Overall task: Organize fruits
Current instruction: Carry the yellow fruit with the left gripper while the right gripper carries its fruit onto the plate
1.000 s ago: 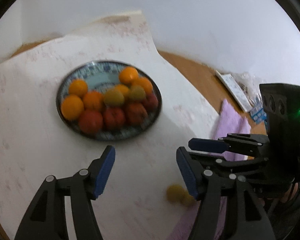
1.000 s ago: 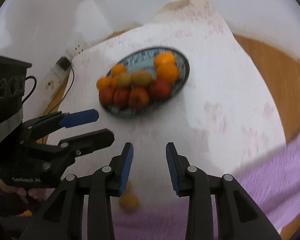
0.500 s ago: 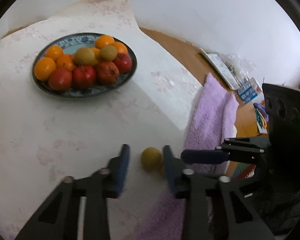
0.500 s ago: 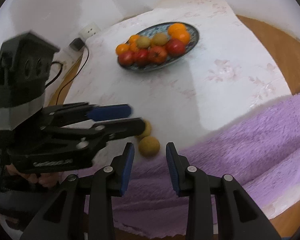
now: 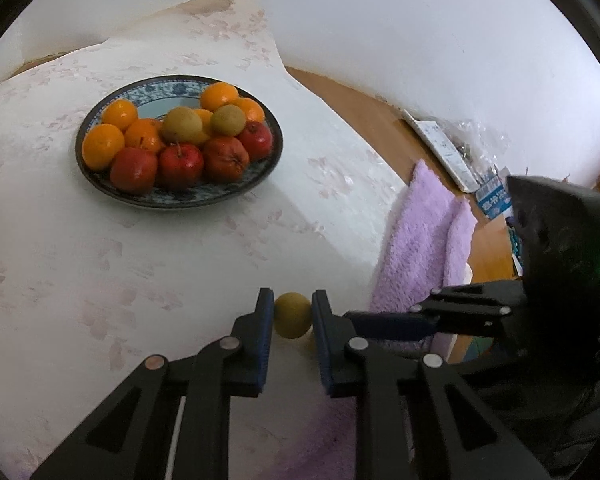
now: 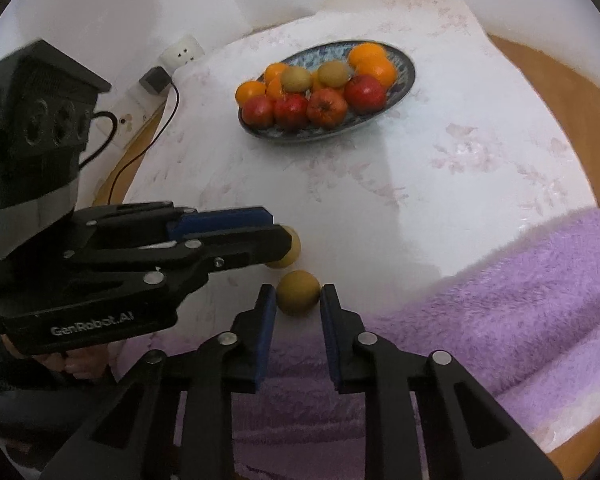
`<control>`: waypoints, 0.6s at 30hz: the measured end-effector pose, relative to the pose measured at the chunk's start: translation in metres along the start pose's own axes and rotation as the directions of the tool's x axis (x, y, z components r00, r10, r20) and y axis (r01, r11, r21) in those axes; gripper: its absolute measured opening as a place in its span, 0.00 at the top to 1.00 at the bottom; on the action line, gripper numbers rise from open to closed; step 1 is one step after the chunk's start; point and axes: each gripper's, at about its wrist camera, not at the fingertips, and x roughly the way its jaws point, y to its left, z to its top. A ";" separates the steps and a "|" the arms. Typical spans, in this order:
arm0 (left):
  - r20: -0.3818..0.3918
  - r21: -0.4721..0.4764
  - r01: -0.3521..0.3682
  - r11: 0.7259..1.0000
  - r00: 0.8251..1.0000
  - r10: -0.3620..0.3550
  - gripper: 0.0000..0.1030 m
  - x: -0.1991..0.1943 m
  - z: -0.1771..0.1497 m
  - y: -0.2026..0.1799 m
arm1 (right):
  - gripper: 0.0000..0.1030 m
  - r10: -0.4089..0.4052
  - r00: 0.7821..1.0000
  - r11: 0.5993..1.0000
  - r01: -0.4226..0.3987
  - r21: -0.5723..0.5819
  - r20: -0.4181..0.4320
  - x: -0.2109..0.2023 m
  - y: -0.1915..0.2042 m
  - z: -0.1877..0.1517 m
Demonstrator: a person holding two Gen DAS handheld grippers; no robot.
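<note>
a lived-in home: a round wooden table point(image 6: 572, 92) under a white floral cloth point(image 5: 148, 264), a blue patterned china plate point(image 5: 220, 196) of fruit, a lilac fluffy towel point(image 6: 520, 300), a white wall socket point(image 6: 182, 53).

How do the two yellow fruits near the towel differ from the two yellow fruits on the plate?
The near fruits lie on the cloth by the towel; the plate fruits rest atop red and orange fruit. Each near one sits between gripper pads; the plate ones are untouched. All four are round and yellow-green.
</note>
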 end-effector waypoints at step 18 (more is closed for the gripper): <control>0.161 -0.024 -0.145 0.989 0.976 0.147 0.81 -0.028 0.110 0.059 | 0.75 -0.030 0.982 0.998 0.041 -0.054 0.188 -0.004 -0.019 0.163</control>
